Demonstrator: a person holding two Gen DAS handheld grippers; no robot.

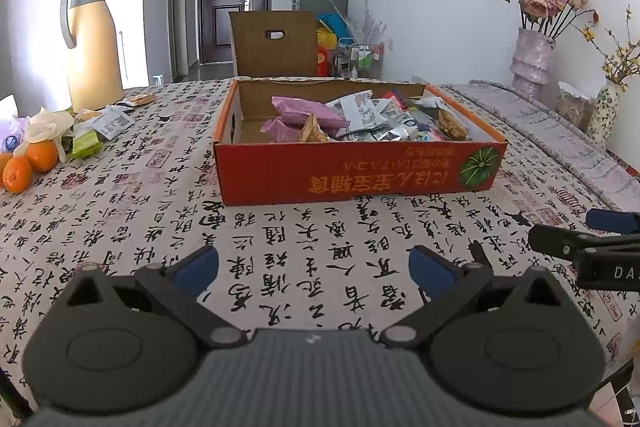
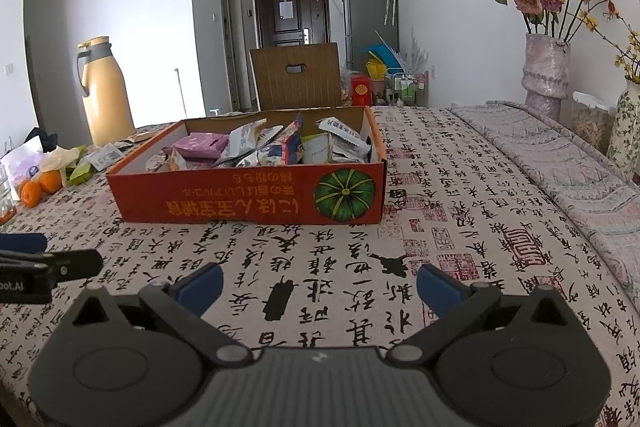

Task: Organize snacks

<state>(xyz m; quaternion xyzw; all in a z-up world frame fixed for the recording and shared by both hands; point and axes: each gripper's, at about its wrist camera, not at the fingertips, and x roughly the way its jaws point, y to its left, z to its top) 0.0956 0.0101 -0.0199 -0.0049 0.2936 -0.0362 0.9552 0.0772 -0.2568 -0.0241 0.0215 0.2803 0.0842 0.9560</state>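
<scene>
Hovering low over the patterned tablecloth (image 1: 120, 195), my left gripper (image 1: 314, 263) and right gripper (image 2: 320, 285) both have their jaws spread wide, grasping nothing. Farther ahead on the table sits a red cardboard box (image 1: 360, 173), with snack packets (image 1: 360, 119) heaped inside. Beyond it, to the left, lie oranges (image 1: 30, 161), loose wrappers (image 1: 110, 121) and a tan thermos jug (image 1: 90, 43).

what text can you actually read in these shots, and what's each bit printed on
"DA", cut off at the picture's edge: on the right gripper body, left wrist view.
"oot.AI", start cut off: on the left gripper body, right wrist view.
Orange lettering on the red snack box: upside down, not reliably readable.
Black calligraphy and red seals on the tablecloth: not reliably readable.
Snack wrappers in the box: print too small.
</scene>
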